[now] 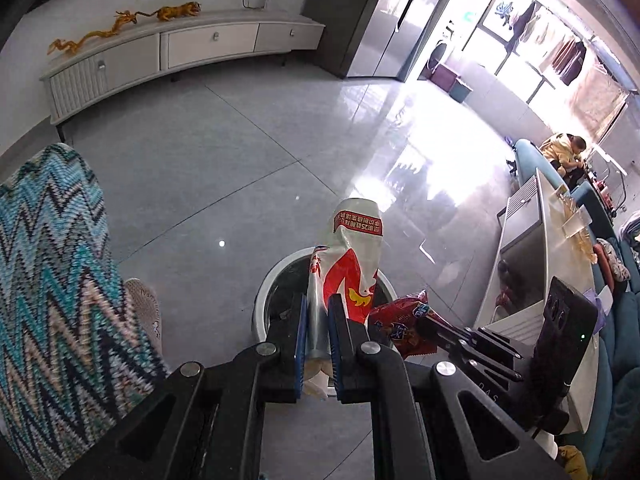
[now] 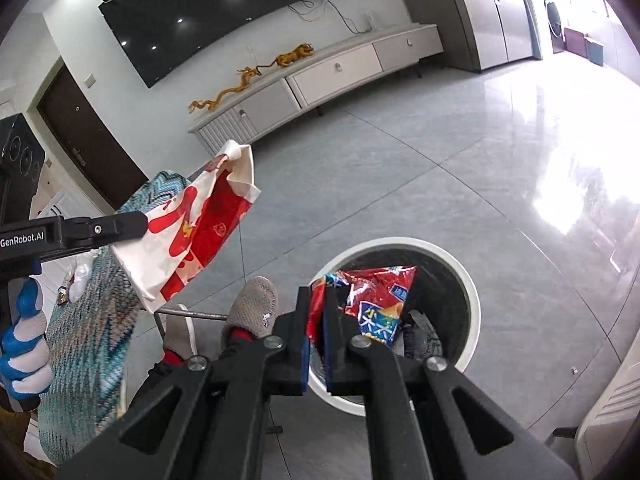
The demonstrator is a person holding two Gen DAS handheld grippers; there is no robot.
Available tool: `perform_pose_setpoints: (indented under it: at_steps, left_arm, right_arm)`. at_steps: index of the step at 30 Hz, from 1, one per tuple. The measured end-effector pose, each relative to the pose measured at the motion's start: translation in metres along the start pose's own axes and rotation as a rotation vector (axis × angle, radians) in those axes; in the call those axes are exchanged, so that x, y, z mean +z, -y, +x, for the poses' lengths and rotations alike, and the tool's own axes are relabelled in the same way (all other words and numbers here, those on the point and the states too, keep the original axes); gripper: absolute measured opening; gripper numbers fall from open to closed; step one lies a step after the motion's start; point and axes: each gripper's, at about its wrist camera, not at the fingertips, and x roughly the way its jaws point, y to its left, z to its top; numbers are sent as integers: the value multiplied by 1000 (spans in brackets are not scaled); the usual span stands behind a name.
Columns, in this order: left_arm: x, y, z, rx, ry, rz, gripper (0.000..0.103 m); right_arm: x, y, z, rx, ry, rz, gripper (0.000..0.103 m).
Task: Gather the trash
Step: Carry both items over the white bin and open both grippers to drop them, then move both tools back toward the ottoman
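Hovering above the round white bin (image 2: 472, 292) on the tiled floor, the right gripper (image 2: 318, 312) pinches a red snack packet (image 2: 376, 300); beside it the left gripper (image 1: 318, 316) clamps a white-and-red wrapper (image 1: 352, 264).

Daylight pours in from the far right, blowing out the windows (image 1: 560, 60) and throwing hard glare across the glossy floor (image 1: 420, 152). Fisheye bends every edge, corners go black, near foreground stays sharp but shadowed.

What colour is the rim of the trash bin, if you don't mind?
White rim, dark inside; the right wrist view shows it best.
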Motion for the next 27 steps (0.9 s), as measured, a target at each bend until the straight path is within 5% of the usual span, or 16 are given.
perform_pose_setpoints:
  at_steps: [9,12,14,17,21,27]
  left_arm:
    - [11,10,67,34,-92,-3,12]
    - [13,11,81,-6,-119,-31,14]
    - [14,9,85,-51,-141,-69,24]
    - [14,7,84,-41,-123,-72,35]
    - [10,11,70,-35,-90,-49,35]
    - [6,16,24,-17,12,-13,35]
  right_arm:
    - [-4,32,50,-36,-79,62,5]
    - [-2,42,65,-59,-98,72,8]
    - [-4,46,73,-72,-106,73,9]
    - [-8,53,83,-93,-133,71,12]
    - [-15,59,87,-112,-142,82,37]
    - [-16,56,74,-117,-127,85,37]
